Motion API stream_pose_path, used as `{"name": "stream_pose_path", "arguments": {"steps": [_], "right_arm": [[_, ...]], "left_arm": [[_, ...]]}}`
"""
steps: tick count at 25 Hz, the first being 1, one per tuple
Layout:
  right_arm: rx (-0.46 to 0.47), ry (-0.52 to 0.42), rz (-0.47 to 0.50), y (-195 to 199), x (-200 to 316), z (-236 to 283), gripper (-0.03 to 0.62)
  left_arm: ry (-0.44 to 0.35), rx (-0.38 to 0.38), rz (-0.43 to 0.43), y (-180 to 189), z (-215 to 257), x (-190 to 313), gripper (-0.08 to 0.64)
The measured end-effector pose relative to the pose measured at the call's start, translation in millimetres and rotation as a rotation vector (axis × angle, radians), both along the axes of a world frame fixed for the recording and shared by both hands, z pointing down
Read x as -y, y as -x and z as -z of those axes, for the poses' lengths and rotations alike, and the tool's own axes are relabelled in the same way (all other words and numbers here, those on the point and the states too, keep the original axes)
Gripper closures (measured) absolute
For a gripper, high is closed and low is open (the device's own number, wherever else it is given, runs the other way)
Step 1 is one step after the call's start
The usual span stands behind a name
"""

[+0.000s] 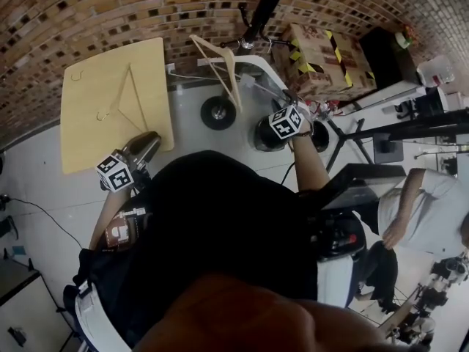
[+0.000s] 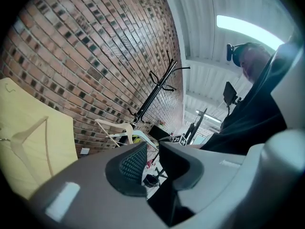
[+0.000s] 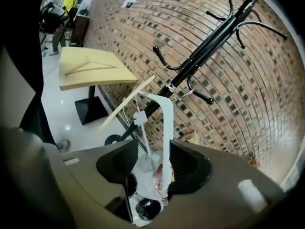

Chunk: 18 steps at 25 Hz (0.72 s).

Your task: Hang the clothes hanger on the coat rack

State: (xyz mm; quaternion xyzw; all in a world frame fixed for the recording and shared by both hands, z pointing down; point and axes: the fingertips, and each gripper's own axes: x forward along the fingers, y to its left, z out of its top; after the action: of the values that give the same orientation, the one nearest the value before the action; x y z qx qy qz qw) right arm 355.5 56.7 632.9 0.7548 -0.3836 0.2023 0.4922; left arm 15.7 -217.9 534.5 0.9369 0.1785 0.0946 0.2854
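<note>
I judge the hanger hooked on the coat rack, right gripper open around its arm, left gripper open and empty; a second hanger waits on the table.

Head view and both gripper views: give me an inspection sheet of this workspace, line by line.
Surface: yellow table, with a spare hanger lying flat on it.
Job's things: hanger hooked, it seems, on a lower prong of the coat rack.
Clutter: taped cardboard box near the rack.
Grippers: right gripper open, that hanger's arm between its jaws, beside one pad; left gripper narrowly open, empty.
Cables: one thin cable on the floor, left.
Surroundings: brick wall; a person at right.
</note>
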Motion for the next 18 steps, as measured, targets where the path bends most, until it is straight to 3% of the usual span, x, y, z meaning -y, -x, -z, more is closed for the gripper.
{"name": "stream_pose_path", "arguments": {"steps": [5,11,14,18], "right_arm": [[0.117,-0.181,-0.075,33,-28,4,0.389],[0.492,-0.607,-0.127,93,-18,1,0.466],[0.633,-0.743,-0.067,119,4,9,0.507],[0.699,-0.807,0.094,134,20,36,0.536]], "left_arm": [[0.022,0.007,-0.017,4,-11,5,0.483],[0.046,0.006,-0.051,-6,-23,-8,0.483],[0.054,0.005,-0.031,-19,-21,-13,0.483],[0.026,-0.015,-0.014,-33,-11,-33,0.485]]}}
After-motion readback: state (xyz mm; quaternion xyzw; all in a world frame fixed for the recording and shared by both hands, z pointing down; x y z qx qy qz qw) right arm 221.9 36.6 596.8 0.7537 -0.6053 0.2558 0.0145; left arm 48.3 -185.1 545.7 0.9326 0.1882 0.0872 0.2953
